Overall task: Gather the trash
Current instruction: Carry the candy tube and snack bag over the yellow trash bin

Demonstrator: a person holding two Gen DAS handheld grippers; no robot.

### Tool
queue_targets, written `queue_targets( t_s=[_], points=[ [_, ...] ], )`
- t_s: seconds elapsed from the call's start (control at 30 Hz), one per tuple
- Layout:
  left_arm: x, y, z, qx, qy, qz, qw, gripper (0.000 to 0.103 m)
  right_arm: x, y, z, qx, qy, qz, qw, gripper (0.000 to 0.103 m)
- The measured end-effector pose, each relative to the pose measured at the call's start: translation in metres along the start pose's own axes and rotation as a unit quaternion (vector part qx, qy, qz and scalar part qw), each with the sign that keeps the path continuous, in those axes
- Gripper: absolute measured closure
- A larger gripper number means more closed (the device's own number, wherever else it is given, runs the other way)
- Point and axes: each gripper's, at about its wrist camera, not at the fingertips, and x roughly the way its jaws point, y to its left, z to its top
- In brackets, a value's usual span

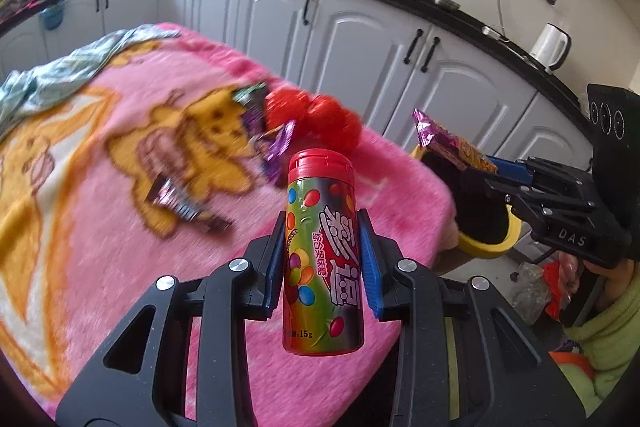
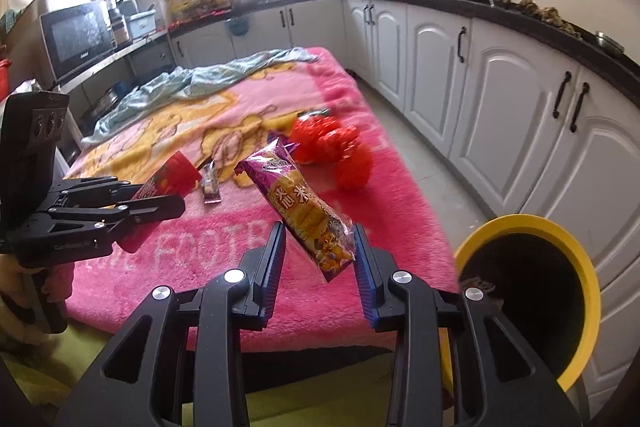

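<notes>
While both tools hang over the pink plush blanket [image 2: 224, 259] with its yellow cartoon print, each carries one piece of rubbish clear of the cloth. The left gripper [image 1: 322, 259] is clamped on a small cylindrical candy tube with a red cap and a green-and-red sweets label [image 1: 320, 259], its blue pads pressed to the tube's sides, the tube upright. The right gripper [image 2: 320, 259] pinches the lower end of a long purple-and-orange foil snack wrapper [image 2: 300, 203], which slants up and away from the jaws. Beside the bed's corner, at the right, waits the yellow-rimmed round bin with a black lining [image 2: 532, 291].

The risks look plain enough. The wrapper is caught only near one end, and a quick swing could let the slick foil slide out short of the bin. The smooth tube, held at mid-body, might twist or slip if the grip eases. With both tools bound for one opening, they could knock together at the rim. More litter lies on the blanket near the red mesh pom-poms [image 2: 344, 151], including a small dark wrapper [image 2: 211, 183].
</notes>
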Motion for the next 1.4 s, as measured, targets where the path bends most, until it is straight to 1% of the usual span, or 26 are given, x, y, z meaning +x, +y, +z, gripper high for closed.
queue_targets(
  t_s=[0.3, 0.63, 1.1, 1.27, 1.4],
  points=[
    [0.010, -0.042, 0.026, 0.037, -0.015, -0.024, 0.9989, 0.077, -0.033, -0.031, -0.002, 0.033, -0.032, -0.025, 0.999, 0.071],
    [0.025, -0.089, 0.048, 0.073, -0.025, -0.052, 0.9957, 0.077, -0.067, -0.072, -0.009, 0.079, -0.061, -0.059, 0.993, 0.071],
    [0.050, -0.151, 0.069, 0.105, -0.030, -0.091, 0.9899, 0.077, -0.105, -0.129, -0.034, 0.148, -0.090, -0.120, 0.978, 0.071],
    [0.067, -0.171, 0.071, 0.113, -0.022, -0.100, 0.9883, 0.077, -0.113, -0.145, -0.045, 0.167, -0.091, -0.145, 0.971, 0.071],
    [0.082, -0.184, 0.071, 0.118, -0.013, -0.108, 0.9870, 0.077, -0.115, -0.161, -0.058, 0.189, -0.088, -0.156, 0.966, 0.071]
  ],
)
